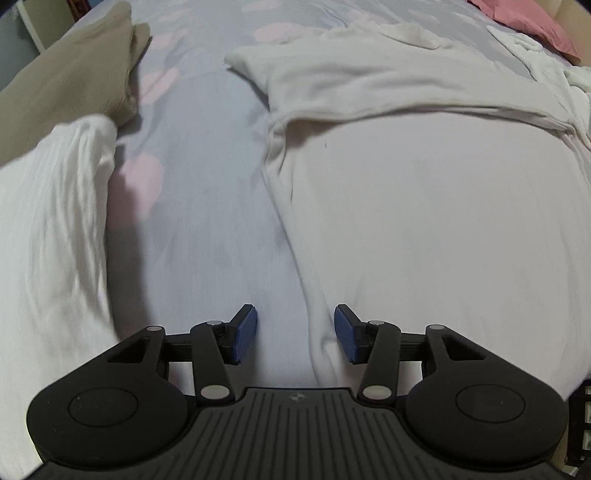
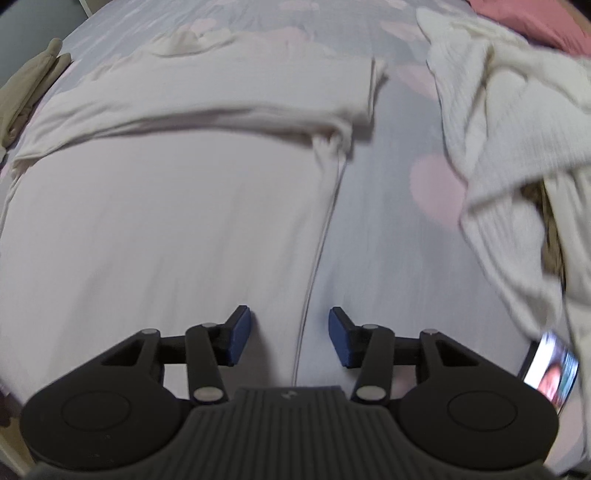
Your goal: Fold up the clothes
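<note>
A pale cream T-shirt (image 1: 424,206) lies flat on the bed, its upper part folded down across the body and a short sleeve (image 1: 255,66) sticking out at the left. My left gripper (image 1: 295,334) hangs open over the shirt's left side edge, blue pads apart, nothing between them. In the right wrist view the same T-shirt (image 2: 166,221) fills the left half, its sleeve (image 2: 365,88) pointing right. My right gripper (image 2: 289,334) is open above the shirt's right side seam, with only cloth below and nothing gripped.
The bedsheet (image 1: 207,229) is grey-blue with pink blotches. A folded tan garment (image 1: 66,88) and a white ribbed cloth (image 1: 48,236) lie at the left. A heap of cream knitwear (image 2: 509,122) and a lit phone (image 2: 554,369) sit at the right. A pink pillow (image 1: 524,22) lies far back.
</note>
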Demonstrator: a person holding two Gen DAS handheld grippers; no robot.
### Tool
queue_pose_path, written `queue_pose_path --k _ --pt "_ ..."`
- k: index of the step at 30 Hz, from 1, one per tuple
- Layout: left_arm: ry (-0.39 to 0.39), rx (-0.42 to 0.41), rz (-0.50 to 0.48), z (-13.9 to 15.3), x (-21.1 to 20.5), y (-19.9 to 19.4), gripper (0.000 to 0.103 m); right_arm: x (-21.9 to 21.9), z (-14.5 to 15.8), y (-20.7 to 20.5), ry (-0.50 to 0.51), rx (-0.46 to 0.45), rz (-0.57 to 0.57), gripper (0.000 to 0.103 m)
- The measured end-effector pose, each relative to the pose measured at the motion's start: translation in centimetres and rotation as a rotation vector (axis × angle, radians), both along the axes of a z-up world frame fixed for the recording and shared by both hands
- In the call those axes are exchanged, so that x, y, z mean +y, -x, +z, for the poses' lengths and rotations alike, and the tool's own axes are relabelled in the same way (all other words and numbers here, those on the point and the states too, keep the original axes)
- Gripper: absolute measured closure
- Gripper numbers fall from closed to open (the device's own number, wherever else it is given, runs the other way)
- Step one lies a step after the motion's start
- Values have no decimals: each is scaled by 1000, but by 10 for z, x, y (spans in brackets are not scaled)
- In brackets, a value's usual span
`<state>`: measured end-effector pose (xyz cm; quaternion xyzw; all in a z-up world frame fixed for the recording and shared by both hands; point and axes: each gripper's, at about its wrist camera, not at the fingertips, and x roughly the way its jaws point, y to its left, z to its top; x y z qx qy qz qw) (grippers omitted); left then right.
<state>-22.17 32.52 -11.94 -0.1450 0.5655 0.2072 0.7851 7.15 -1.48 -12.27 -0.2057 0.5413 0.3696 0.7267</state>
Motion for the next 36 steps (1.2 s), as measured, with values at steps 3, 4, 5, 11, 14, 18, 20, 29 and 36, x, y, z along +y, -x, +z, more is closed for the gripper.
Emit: queue_pose_path --k 3,4,5,11,14,18,20,29,36 --pt "10 32 -2 -3 -12 13 56 -14 -2 15 19 29 -4 42" --pt "4 42 -11 -3 -18 16 56 -18 -4 22 30 40 -1 36" --pt "-3 52 -21 -3 -23 19 56 -22 -6 30 42 54 6 28" --pt "3 126 -88 -3 -55 31 58 -33 -6 77 87 11 83 32" --pt "-34 157 -143 -5 -70 31 60 -36 -4 87 77 21 96 52" --pt "-21 145 -169 -3 -72 31 76 -37 0 89 67 -1 104 77" --pt "-2 126 -172 -1 -70 32 89 -40 3 85 55 0 88 91" --pt "74 -116 -60 44 -35 45 101 -47 35 75 -78 -26 66 93" --pt "32 -274 48 71 6 45 101 -40 66 39 -185 -100 -40 93"
